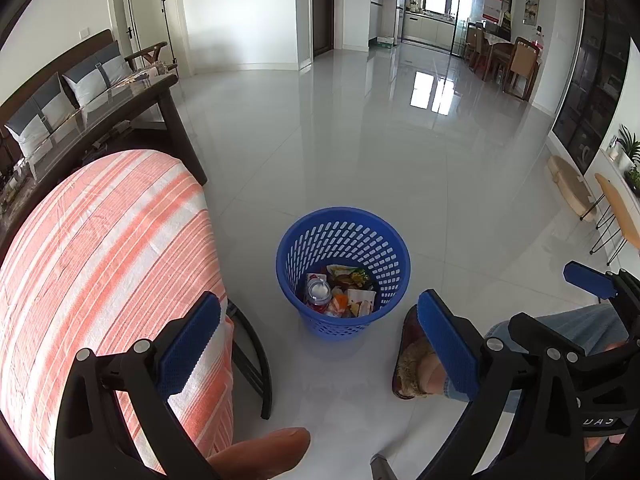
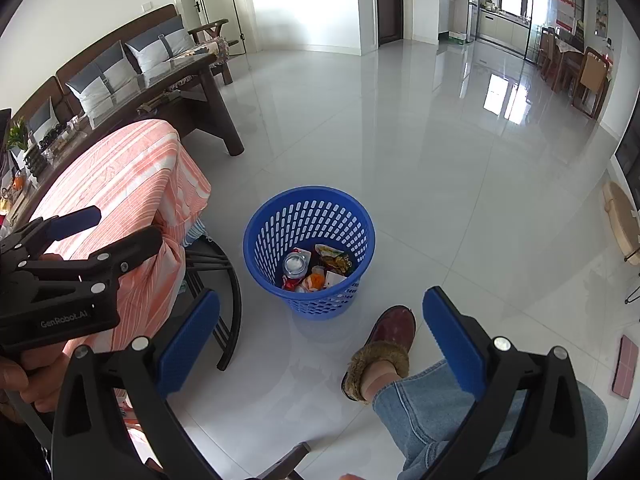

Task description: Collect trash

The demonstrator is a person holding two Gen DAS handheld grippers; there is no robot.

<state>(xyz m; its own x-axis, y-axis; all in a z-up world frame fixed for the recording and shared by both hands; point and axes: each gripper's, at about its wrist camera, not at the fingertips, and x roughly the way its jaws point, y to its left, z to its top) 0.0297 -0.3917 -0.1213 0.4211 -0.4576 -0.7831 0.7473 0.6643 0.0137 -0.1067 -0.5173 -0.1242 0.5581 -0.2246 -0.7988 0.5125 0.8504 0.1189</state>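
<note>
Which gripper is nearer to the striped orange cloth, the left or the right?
Left. The left gripper has one finger over the striped orange cloth; the right gripper is open beside it, nearer the slipper.

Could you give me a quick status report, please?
Left gripper open, empty. Right gripper open, empty. Blue basket on floor, trash inside. Slippered foot beside it.

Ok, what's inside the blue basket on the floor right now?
The blue basket holds a heap of trash: a clear bottle seen end-on, a printed snack wrapper and orange and white packaging. Whatever lies beneath that top layer is covered.
</note>
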